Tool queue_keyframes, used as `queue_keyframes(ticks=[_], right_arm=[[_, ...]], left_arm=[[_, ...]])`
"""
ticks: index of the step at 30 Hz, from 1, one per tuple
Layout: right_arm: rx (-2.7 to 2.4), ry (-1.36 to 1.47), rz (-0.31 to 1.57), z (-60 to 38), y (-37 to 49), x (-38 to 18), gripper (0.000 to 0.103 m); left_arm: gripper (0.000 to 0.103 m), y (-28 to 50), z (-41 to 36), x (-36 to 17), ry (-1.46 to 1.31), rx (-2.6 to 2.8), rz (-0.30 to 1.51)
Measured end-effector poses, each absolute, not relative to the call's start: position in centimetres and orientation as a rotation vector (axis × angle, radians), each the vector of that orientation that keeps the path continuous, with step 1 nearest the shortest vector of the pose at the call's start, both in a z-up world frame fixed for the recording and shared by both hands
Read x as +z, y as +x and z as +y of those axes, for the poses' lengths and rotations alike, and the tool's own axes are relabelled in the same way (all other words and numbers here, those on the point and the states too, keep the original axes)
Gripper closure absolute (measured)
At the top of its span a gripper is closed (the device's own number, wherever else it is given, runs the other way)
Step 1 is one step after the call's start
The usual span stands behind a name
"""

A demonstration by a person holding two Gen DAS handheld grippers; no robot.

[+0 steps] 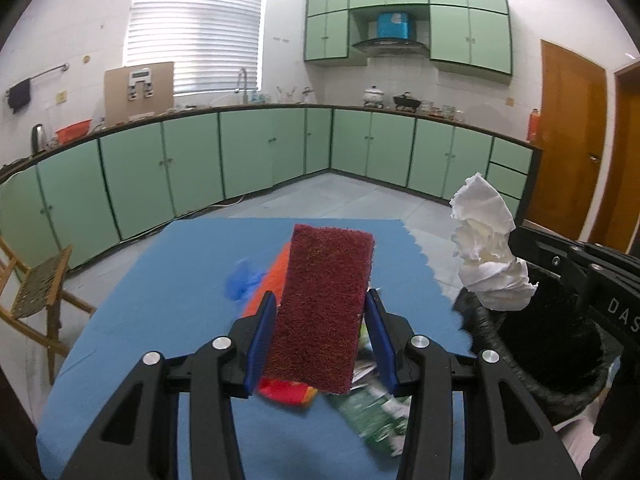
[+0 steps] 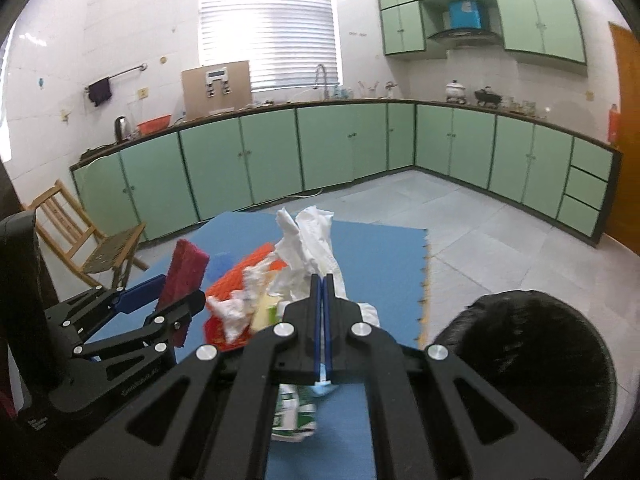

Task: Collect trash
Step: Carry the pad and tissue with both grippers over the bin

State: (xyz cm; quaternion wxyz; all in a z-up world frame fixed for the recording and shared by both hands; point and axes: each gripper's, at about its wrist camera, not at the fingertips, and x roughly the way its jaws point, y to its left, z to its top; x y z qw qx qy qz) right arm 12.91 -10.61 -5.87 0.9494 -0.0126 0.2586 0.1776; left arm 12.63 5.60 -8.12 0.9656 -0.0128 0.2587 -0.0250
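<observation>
Above the blue mat point(image 1: 160, 300), left claw point(image 1: 320, 308) grips a red scouring pad point(image 1: 324, 304), right claw point(image 2: 322, 280) pinches white tissue point(image 2: 316, 232); lettering illegible.

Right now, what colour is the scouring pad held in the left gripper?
Dark red, maroon: the scouring pad shows best in the left wrist view.

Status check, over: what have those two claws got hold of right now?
Left gripper shut on red scouring pad. Right gripper shut on white tissue. Black bin open alongside, nothing blocking.
</observation>
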Motion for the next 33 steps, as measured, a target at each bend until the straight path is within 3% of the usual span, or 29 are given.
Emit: queue_keyframes(ticks=[15,33], right_arm=[[0.144,0.001,0.538,-19.5,13.9,-7.2,0.103],[-0.089,0.053,0.616,-30.8,14.6,-12.7,0.103]], left_arm=[[0.058,17.2,-3.1,-8.3,-0.015,-0.234,0.515],[0.058,21.0,-15.2,-11.7,0.013,-0.431,0.569]])
